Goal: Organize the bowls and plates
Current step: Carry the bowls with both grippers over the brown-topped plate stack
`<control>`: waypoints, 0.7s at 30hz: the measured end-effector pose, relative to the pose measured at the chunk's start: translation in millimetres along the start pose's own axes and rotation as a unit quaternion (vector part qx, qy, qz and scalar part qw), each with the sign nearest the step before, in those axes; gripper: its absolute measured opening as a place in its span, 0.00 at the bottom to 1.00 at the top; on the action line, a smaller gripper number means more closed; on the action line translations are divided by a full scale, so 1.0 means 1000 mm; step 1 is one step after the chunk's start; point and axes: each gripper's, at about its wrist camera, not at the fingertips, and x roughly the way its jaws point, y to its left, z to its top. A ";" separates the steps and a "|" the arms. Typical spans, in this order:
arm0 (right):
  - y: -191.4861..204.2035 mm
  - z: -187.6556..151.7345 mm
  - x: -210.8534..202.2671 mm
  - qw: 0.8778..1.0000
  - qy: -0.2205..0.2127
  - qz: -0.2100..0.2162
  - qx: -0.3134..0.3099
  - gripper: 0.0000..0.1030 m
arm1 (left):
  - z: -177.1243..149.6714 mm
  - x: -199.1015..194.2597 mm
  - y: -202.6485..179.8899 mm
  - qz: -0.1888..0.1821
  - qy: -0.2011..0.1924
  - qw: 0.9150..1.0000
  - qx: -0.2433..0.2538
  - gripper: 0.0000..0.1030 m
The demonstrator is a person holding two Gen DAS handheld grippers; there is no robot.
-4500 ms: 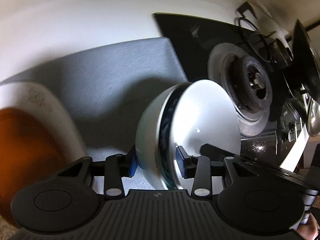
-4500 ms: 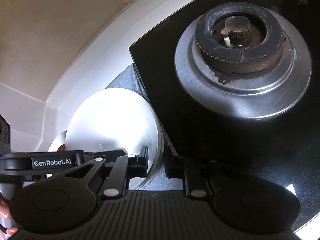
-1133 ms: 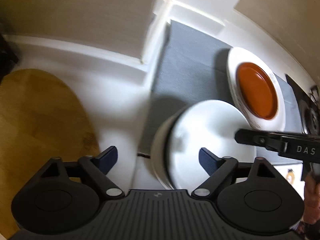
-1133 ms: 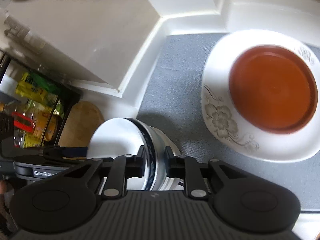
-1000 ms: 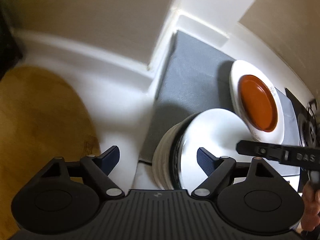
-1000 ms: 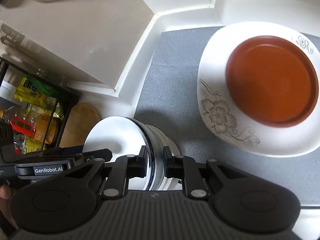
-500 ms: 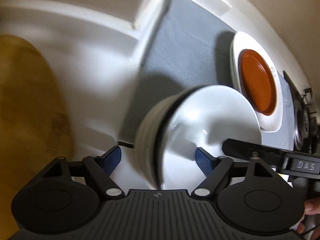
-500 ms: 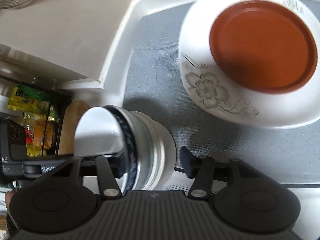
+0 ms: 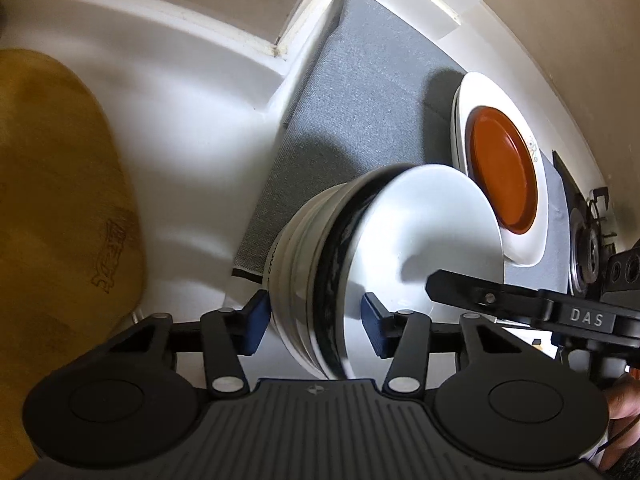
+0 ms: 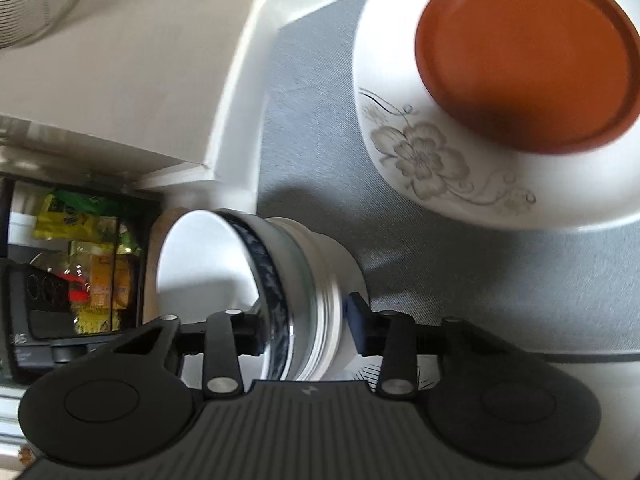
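Note:
A stack of white bowls [image 9: 420, 232], the top one with a dark blue band, stands at the near end of the grey mat [image 9: 360, 100]. My left gripper [image 9: 314, 320] straddles its near wall, one pad outside and one inside the top bowl, jaws closing with the pads on it. My right gripper [image 10: 306, 326] grips the opposite wall of the stack [image 10: 200, 264] the same way, jaws also closing. Its finger [image 9: 460, 288] reaches into the bowl in the left wrist view. An orange plate [image 10: 528, 52] lies on a white floral plate [image 10: 420, 152] further along the mat.
A wooden board [image 9: 52, 200] lies on the white counter left of the mat. A stove burner [image 9: 584, 248] sits beyond the plates. A shelf with yellow packets [image 10: 92, 248] shows below the counter edge. A person's hand [image 9: 622, 396] holds the right gripper.
Both pairs of jaws stood wide around the stack half a second ago and have closed onto its walls. The right gripper has sunk a little and rolled.

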 end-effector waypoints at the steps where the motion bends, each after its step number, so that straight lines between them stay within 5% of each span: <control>1: 0.001 0.001 0.000 1.000 0.000 -0.002 -0.001 0.41 | 0.001 0.001 0.001 -0.001 0.000 1.000 -0.003 0.50; 6: 0.002 0.003 -0.007 1.000 -0.004 -0.006 0.004 0.40 | 0.001 -0.007 0.002 0.004 0.001 1.000 -0.001 0.43; 21: 0.008 0.001 -0.038 0.999 -0.031 -0.013 -0.007 0.40 | 0.009 -0.020 -0.024 0.009 -0.013 1.000 0.017 0.45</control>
